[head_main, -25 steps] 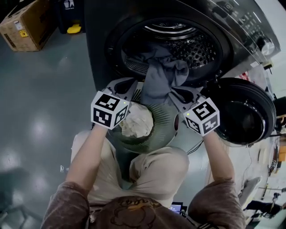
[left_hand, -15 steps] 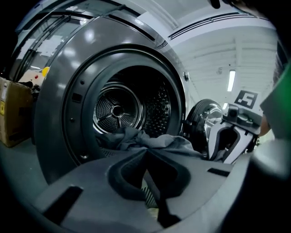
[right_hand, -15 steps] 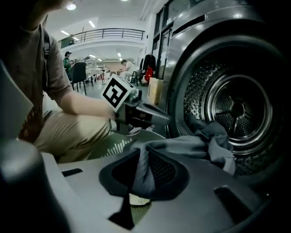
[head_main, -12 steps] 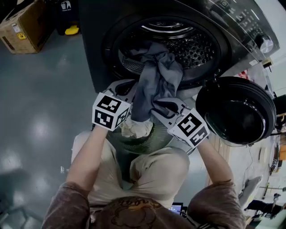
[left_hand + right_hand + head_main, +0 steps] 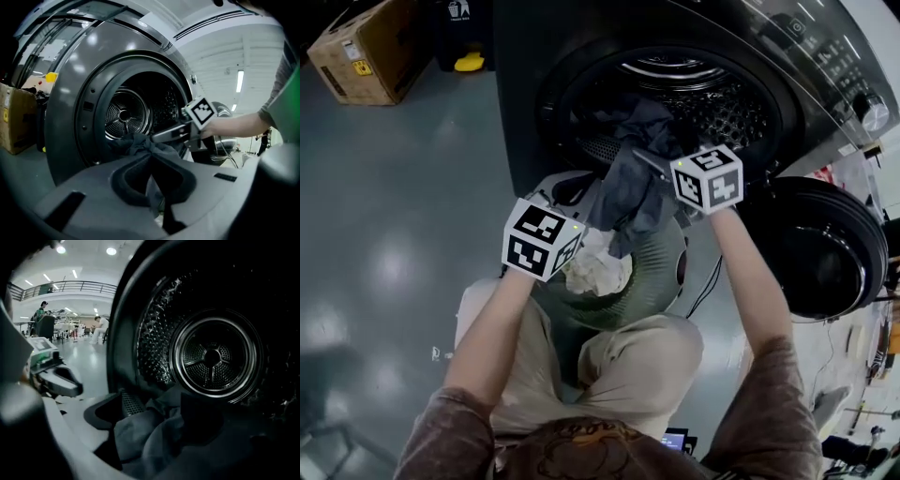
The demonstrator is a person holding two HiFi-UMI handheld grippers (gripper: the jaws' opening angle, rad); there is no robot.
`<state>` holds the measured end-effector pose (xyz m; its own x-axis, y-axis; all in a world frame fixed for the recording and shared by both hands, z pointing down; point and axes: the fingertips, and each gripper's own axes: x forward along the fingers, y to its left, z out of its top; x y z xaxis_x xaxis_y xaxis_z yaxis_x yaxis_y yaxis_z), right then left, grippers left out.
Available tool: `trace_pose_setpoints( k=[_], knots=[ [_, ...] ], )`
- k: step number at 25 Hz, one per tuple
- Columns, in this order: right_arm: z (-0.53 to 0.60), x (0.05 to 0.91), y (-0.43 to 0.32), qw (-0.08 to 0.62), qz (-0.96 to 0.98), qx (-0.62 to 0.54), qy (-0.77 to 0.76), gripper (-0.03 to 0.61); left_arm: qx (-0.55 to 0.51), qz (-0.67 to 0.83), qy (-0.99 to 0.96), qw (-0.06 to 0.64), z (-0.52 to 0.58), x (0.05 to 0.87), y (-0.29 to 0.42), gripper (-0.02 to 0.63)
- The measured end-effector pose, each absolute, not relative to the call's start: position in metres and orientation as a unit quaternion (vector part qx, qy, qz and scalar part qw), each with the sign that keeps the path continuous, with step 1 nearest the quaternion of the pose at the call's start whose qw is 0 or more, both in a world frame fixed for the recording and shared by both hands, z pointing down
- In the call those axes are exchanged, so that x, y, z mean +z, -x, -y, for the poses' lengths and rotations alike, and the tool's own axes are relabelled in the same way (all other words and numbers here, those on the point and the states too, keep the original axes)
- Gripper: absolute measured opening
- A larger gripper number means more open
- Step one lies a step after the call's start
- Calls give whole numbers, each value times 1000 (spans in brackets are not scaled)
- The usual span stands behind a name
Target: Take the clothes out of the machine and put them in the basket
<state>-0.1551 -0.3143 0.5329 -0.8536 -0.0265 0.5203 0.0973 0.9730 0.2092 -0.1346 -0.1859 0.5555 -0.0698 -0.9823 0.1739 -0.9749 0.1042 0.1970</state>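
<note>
The left gripper (image 5: 154, 187) has its fingers closed on the grey garment (image 5: 630, 192), which hangs from the drum (image 5: 712, 89) at upper centre down to the basket (image 5: 656, 272). The fingers of the right gripper (image 5: 157, 420) have just been opening and are now wide, with the garment between them but not pressed.

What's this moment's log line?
left gripper: jaws shut on grey garment | right gripper: jaws just opening, grey garment between, unpressed | basket: white cloth inside
</note>
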Motion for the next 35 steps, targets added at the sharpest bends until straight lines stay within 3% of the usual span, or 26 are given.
trace_pose_setpoints(
  k=[6, 11, 15, 19, 22, 35],
  knots=[
    [376, 584, 215, 348, 931, -109, -20, 469, 3, 737, -664, 125, 180, 553, 137, 6],
    [399, 623, 230, 409, 905, -107, -50, 466, 10, 741, -659, 128, 176, 556, 140, 6],
    [402, 637, 234, 429, 894, -116, -59, 385, 4, 744, -656, 129, 175, 555, 145, 6],
    [400, 640, 233, 438, 881, -162, -67, 182, -4, 744, -654, 136, 174, 557, 147, 6],
    [392, 635, 231, 435, 878, -190, -63, 101, -11, 745, -651, 143, 172, 560, 150, 6],
    [310, 540, 154, 359, 899, -248, 30, 77, -41, 740, -652, 163, 179, 566, 161, 6]
  ],
)
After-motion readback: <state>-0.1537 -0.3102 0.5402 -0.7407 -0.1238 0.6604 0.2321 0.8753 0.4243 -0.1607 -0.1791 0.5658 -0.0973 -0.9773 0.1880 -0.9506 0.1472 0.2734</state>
